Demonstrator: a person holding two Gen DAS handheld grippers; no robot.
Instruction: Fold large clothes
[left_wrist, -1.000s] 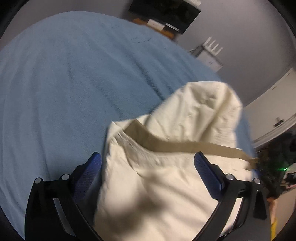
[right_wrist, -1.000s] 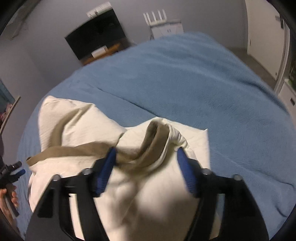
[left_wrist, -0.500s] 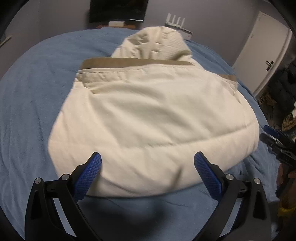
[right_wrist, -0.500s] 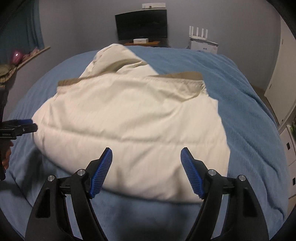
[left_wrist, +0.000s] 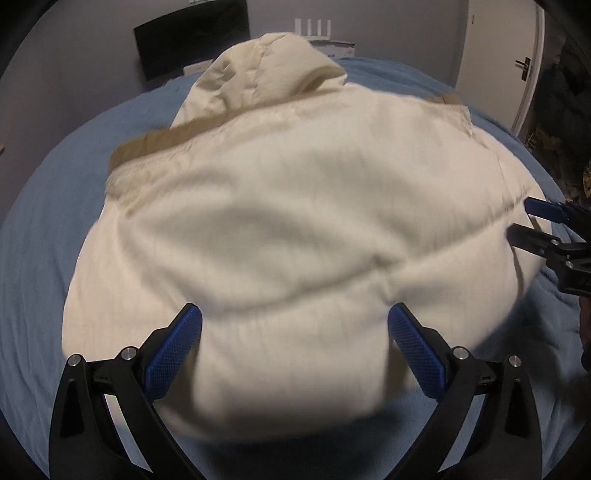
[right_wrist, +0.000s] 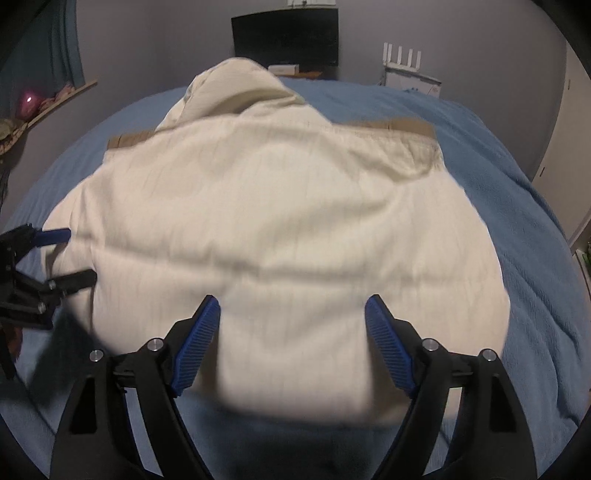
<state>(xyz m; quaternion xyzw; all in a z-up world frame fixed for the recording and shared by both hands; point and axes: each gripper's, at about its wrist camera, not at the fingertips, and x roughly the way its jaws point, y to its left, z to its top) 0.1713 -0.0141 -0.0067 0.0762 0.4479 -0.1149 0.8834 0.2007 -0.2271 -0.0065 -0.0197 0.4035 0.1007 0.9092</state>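
A large cream hooded garment (left_wrist: 295, 206) with a tan band (left_wrist: 166, 136) lies spread on the blue bed (left_wrist: 37, 240), its hood (left_wrist: 266, 70) at the far end. My left gripper (left_wrist: 295, 332) is open, and the garment's near edge lies between its blue pads without being pinched. In the right wrist view the same garment (right_wrist: 280, 221) fills the middle. My right gripper (right_wrist: 291, 328) is open and its jaws are still opening over the near edge, with no cloth pressed. The right gripper (left_wrist: 521, 218) and the left gripper (right_wrist: 74, 256) each show at the other view's side edge.
The blue bed (right_wrist: 535, 277) reaches well past the garment on both sides. A black screen (right_wrist: 284, 40) and a white router with antennas (right_wrist: 406, 70) stand against the far wall. There is a door (left_wrist: 498, 66) at the right and a shelf with a pink light (right_wrist: 27, 103) at the left.
A second ago both grippers stood around the bunched tan band. The garment now lies flat on the bed. Both grippers drew back to its near edge and rolled level.
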